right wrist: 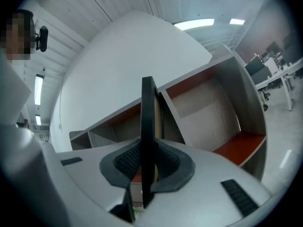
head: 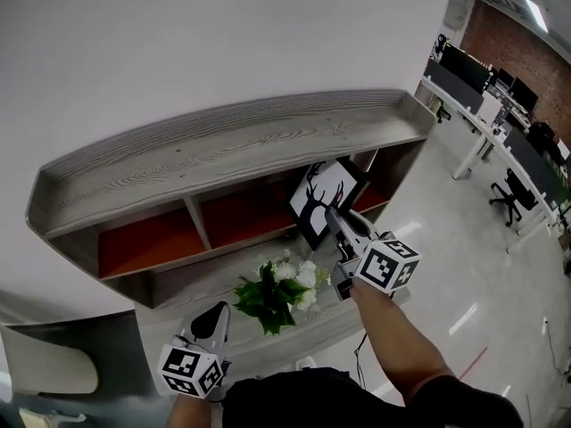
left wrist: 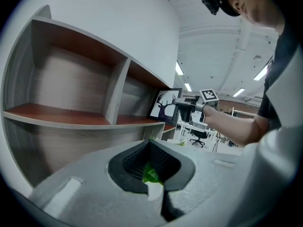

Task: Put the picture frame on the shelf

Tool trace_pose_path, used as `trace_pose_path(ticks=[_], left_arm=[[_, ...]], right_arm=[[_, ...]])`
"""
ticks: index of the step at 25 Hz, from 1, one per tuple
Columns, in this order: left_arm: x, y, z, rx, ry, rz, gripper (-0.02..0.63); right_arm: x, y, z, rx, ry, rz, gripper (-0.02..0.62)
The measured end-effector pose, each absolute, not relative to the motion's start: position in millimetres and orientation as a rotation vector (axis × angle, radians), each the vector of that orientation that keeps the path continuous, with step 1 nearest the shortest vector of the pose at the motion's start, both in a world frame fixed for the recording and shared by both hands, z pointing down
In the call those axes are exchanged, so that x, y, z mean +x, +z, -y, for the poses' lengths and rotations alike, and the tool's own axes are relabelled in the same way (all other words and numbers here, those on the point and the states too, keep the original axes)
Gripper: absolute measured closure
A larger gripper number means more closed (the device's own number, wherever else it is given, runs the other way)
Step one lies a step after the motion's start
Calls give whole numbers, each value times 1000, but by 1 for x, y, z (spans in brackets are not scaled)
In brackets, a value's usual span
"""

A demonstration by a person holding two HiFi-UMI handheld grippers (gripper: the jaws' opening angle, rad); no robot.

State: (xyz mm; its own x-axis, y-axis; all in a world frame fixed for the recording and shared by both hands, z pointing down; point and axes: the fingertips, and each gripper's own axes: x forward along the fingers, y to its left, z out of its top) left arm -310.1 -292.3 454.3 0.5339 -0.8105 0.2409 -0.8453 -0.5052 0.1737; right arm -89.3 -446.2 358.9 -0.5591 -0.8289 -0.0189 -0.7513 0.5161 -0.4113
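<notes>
Step in hand, as judged: carrying the picture frame [head: 326,194] into the shelf [head: 223,141]; placement not yet complete.

Position of the frame: upright, deer print facing outward, held at the mouth of the red-floored bays, across the divider between the middle and right-hand ones. From the left gripper view it sits at the front lip of the shelf [left wrist: 71,119]. Whether its lower edge touches the board cannot be determined.

Recommended handling: keep the frame vertical and clear of the divider. Commit to one bay and lower until the bottom edge bears fully on the red board. Lean the frame back to the rear panel or onto its stand, if it has one, before any release. Open slowly and withdraw straight back so the pads do not drag it forward off the lip. The flowers [head: 278,291] on the counter [head: 201,275] below sit under the approach path and would take the fall.

Right gripper [head: 335,218]: clamped on the frame's edge. Its own view shows the black edge [right wrist: 147,122] running up between the two pads, seated deep and square.

Left gripper [head: 219,316]: low, near the person's body, well apart from the shelf. Its pads are pressed together on nothing. The green sliver past them appears to be foliage beyond.
</notes>
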Motion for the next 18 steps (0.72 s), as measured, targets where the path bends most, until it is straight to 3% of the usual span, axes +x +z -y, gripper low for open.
trace_pose_path(ticks=[18], left_arm=[[-329,460,291,2482,178,1393,597]], right_arm=[[-115,368,502,-1512,-357,-2573,529]])
